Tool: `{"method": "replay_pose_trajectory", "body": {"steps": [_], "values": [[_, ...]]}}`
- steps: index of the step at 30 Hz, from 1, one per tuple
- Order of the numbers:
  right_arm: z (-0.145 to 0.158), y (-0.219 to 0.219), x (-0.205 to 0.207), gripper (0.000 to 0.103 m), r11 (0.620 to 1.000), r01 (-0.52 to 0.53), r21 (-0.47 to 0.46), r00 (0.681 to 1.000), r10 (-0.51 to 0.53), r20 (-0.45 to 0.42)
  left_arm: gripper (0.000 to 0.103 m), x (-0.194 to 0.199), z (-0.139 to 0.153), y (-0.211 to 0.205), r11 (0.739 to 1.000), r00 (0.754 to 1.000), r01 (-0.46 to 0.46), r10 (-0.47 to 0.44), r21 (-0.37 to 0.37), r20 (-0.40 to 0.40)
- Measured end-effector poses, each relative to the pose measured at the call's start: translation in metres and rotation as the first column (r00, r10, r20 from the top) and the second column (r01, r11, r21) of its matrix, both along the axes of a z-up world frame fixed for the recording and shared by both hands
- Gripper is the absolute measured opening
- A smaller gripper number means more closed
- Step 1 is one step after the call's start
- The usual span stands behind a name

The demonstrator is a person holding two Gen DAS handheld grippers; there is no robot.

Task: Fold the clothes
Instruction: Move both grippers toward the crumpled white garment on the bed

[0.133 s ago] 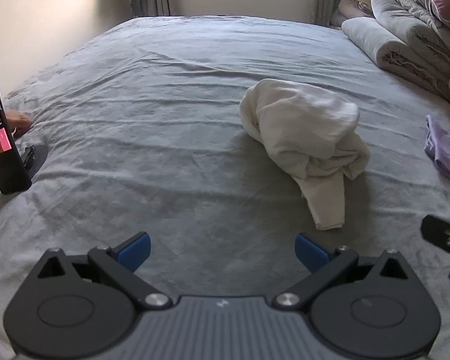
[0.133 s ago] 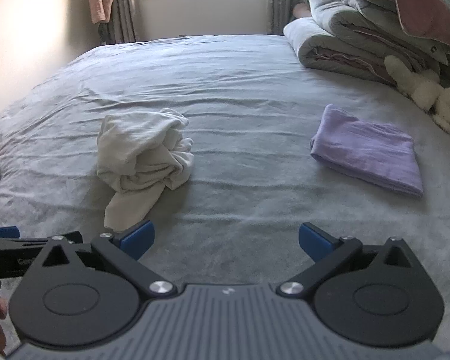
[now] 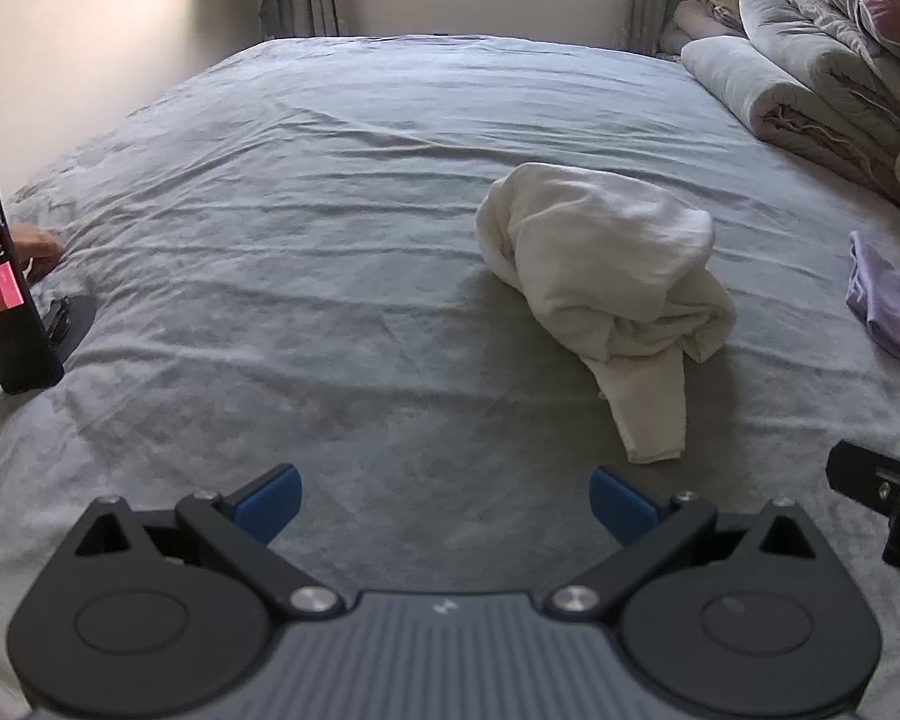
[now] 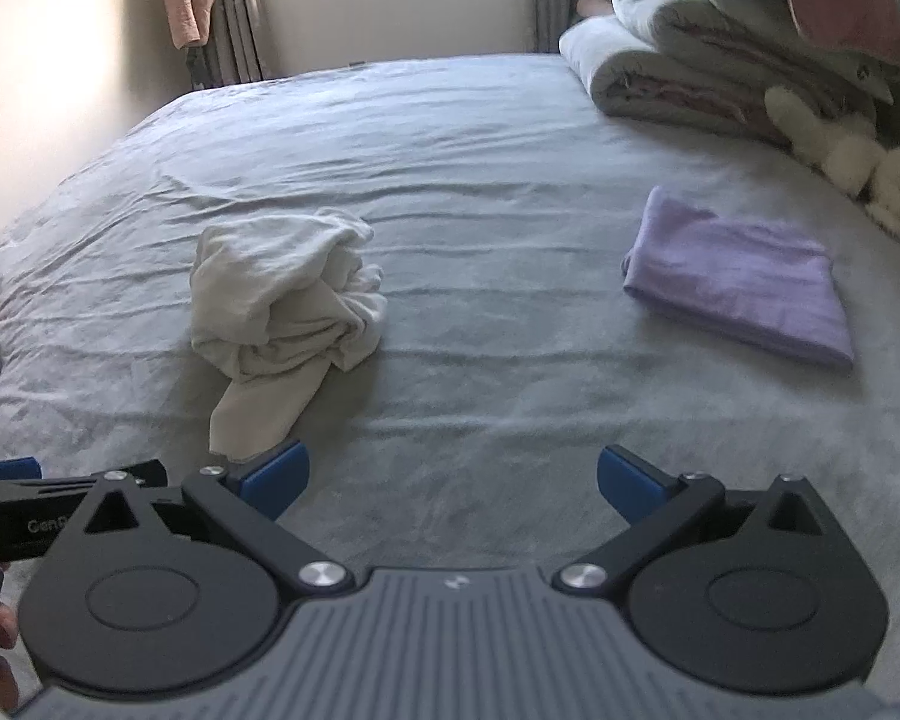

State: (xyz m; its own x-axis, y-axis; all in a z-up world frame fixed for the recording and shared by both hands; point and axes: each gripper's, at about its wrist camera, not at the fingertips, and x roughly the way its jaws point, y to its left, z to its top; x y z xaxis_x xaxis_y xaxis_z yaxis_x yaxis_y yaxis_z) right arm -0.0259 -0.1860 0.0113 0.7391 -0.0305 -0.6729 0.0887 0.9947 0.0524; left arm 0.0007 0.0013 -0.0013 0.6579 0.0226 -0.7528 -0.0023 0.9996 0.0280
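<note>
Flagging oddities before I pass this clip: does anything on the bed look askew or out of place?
Only the cream garment, bunched in a crumpled heap mid-bed with one end trailing toward the grippers. The lilac garment lies neatly folded. Nothing is spilled or damaged.

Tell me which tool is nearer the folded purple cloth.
Right. The right tool has the purple cloth ahead to its right; the left tool sees it only at its far right edge, beyond the crumpled white garment.
</note>
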Motion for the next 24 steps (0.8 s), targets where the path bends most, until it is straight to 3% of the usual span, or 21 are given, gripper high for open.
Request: {"method": "replay_pose_trajectory", "body": {"steps": [4,8,16,24], "values": [[0.001,0.009,-0.001,0.103,1.0,-0.001,-0.022,1.0,0.001,-0.004,0.102,0.001,-0.001,0.001,1.0,1.0,0.002,-0.002,-0.006,-0.006],[-0.012,0.0,0.005,0.103,0.999,0.025,0.04,0.998,-0.022,-0.064,0.102,0.002,-0.004,0.002,1.0,1.0,0.004,-0.004,-0.008,-0.019],[-0.025,-0.003,0.012,0.103,0.999,0.015,0.029,0.989,-0.011,-0.151,0.103,0.005,-0.018,0.005,1.0,0.996,0.01,-0.01,-0.002,-0.087],[-0.04,-0.004,0.015,0.103,1.0,-0.007,-0.008,0.983,0.005,-0.186,0.103,0.002,-0.028,0.003,0.998,0.997,0.055,-0.053,0.031,-0.057]]}}
